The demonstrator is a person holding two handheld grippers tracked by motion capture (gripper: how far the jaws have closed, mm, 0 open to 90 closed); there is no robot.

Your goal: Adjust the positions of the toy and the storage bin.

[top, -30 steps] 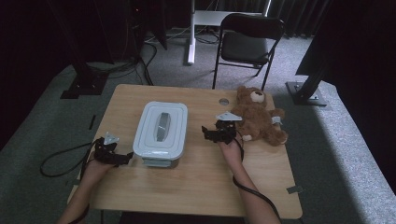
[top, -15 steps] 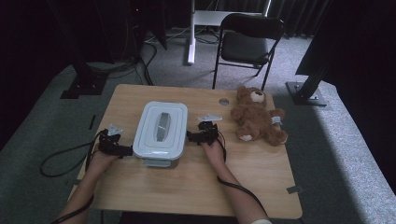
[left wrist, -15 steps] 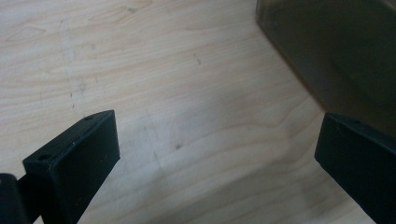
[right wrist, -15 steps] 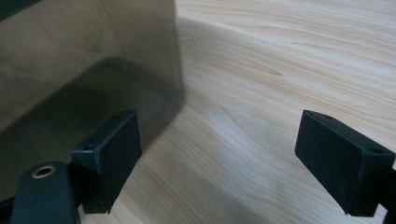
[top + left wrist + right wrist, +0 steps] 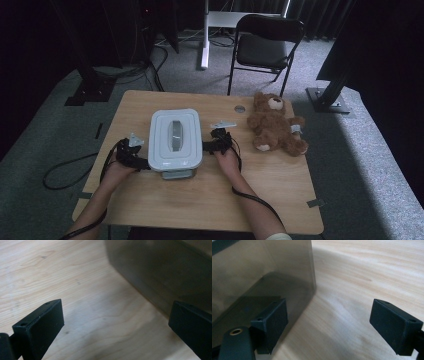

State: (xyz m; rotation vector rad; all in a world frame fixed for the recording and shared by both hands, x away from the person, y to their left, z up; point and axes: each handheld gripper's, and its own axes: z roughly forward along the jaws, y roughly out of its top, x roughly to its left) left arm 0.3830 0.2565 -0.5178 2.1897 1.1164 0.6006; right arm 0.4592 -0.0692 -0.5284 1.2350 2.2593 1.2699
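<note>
A white lidded box [image 5: 175,137] with a grey handle on its lid stands in the middle of the wooden table [image 5: 210,200]. My left gripper [image 5: 143,161] is at the box's left side, low on the table, and it is open. In the left gripper view the wide-apart jaws [image 5: 115,327] hold nothing, and the box wall [image 5: 162,270] rises just past the right jaw. My right gripper [image 5: 206,146] is at the box's right side, open too. In the right gripper view [image 5: 332,325] its left jaw lies close against the translucent box wall [image 5: 262,272].
A brown teddy bear [image 5: 275,125] lies at the right of the table, a hand's width from my right gripper. A small round grommet [image 5: 240,108] sits behind it. A black folding chair [image 5: 267,45] stands beyond the far edge. Cables trail from both grippers.
My right gripper has moved left from beside the teddy bear to the box's right side. My left gripper has moved right, up to the box's left side.
</note>
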